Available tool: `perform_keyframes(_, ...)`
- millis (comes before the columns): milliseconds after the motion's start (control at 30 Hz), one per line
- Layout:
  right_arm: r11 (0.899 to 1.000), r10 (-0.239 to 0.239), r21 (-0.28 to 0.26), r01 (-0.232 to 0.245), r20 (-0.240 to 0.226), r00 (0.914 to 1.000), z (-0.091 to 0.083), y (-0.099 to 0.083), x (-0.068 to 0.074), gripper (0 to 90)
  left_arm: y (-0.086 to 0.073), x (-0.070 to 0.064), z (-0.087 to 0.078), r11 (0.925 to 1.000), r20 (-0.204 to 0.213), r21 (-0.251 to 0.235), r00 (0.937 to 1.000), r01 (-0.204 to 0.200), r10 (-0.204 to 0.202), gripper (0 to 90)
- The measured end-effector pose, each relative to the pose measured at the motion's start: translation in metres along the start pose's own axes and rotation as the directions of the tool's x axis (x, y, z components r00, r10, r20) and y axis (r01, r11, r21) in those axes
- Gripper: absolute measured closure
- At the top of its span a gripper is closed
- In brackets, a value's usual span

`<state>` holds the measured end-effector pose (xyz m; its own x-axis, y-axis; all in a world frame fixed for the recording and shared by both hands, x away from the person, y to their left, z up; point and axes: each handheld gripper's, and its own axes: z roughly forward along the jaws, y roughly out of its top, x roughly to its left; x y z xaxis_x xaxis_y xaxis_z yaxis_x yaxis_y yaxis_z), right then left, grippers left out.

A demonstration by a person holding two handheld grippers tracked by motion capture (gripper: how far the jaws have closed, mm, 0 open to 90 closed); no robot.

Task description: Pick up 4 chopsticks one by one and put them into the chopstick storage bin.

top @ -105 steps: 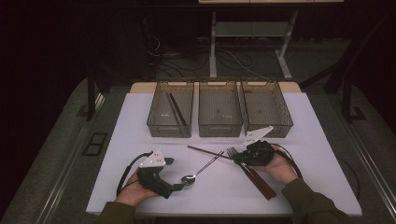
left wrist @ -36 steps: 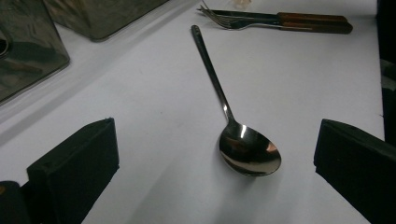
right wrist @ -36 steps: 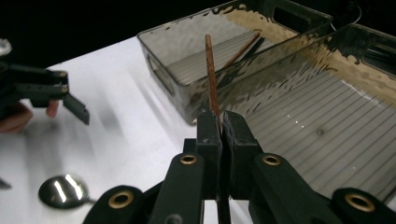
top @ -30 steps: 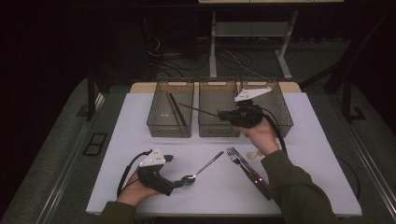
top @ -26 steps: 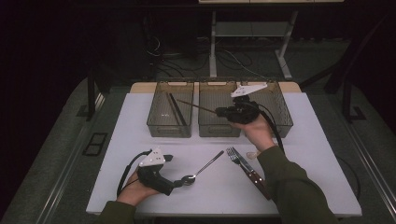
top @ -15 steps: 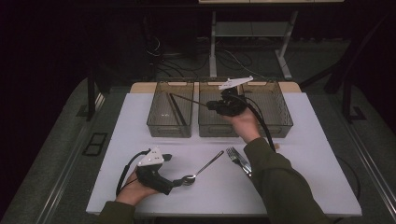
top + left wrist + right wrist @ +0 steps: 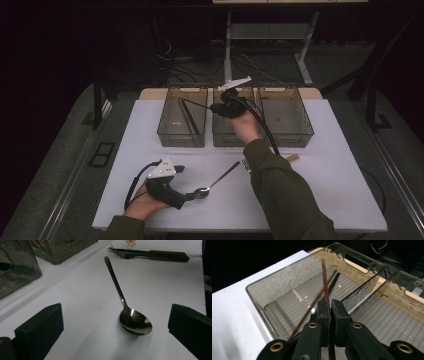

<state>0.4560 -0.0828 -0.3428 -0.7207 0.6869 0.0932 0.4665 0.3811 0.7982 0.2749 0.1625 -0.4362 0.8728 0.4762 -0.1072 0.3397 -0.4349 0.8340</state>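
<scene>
So on the left, the left gripper sits low on the white table with its jaws spread wide, and the shiny steel spoon lies between them, bowl toward the gripper. In the left gripper view neither jaw touches it. In the high view the gripper's front end is too dark to make out.

Further right, the smoky clear plastic left bin already holds a reddish-brown chopstick and a black chopstick lying on its ribbed floor. The right gripper is up over the wall between that bin and the middle bin, jaws pressed tight on a second reddish-brown wooden chopstick whose free end pokes out over the left bin. How much of the stick runs back behind the jaws is hidden.

Compared with half a second ago, the right hand has carried the stick a little further left over the bins; the left gripper and spoon haven't budged.

The person's olive sleeve covers most of the wood-handled fork in the high view, leaving a pale wooden tip sticking out at its right edge. The third bin sits at the far right; I can't make out anything inside it.
</scene>
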Motion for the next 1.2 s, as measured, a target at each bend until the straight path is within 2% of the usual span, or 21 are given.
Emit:
perform_keyframes(267,0.999,0.01,0.04,-0.01,0.015,0.9998,0.029,0.003,0.004,86.0,0.0,-0.001,0.0,0.9999,0.003,-0.004,0.9999,0.01,-0.01,0.0)
perform_keyframes(433,0.998,0.008,0.064,-0.01,0.024,0.9997,0.044,0.006,0.007,86.0,0.0,0.0,0.0,1.0,0.004,-0.005,1.0,-0.001,0.001,0.0)
perform_keyframes(500,0.997,0.005,0.072,-0.007,0.031,0.9995,0.05,0.007,0.009,86.0,0.0,-0.002,0.0,0.9998,0.003,-0.009,0.9998,0.017,-0.017,0.0)
perform_keyframes(700,0.996,0.012,0.086,-0.016,0.046,0.9989,0.065,0.013,0.014,85.9,0.0,-0.001,0.0,0.9999,0.007,-0.009,0.9999,0.01,-0.01,0.0)
perform_keyframes(867,0.994,-0.006,0.108,-0.001,0.066,0.9978,0.076,0.015,0.022,85.6,0.0,0.0,-0.001,1.0,0.009,-0.008,0.9999,0.005,-0.005,0.0)
perform_keyframes(933,0.993,-0.019,0.118,0.011,0.065,0.9977,0.079,0.014,0.024,85.0,0.0,0.0,-0.001,0.9999,0.009,-0.012,1.0,0.004,-0.004,0.0)
perform_keyframes(1000,0.993,-0.019,0.116,0.012,0.062,0.9979,0.079,0.013,0.025,80.7,0.0,0.0,-0.002,0.9999,0.01,-0.012,0.9999,0.005,-0.005,0.0)
perform_keyframes(1200,0.993,-0.026,0.114,0.019,0.055,0.9981,0.071,0.015,0.023,71.1,0.0,0.0,-0.002,0.9999,0.007,-0.015,1.0,0.003,-0.002,0.0)
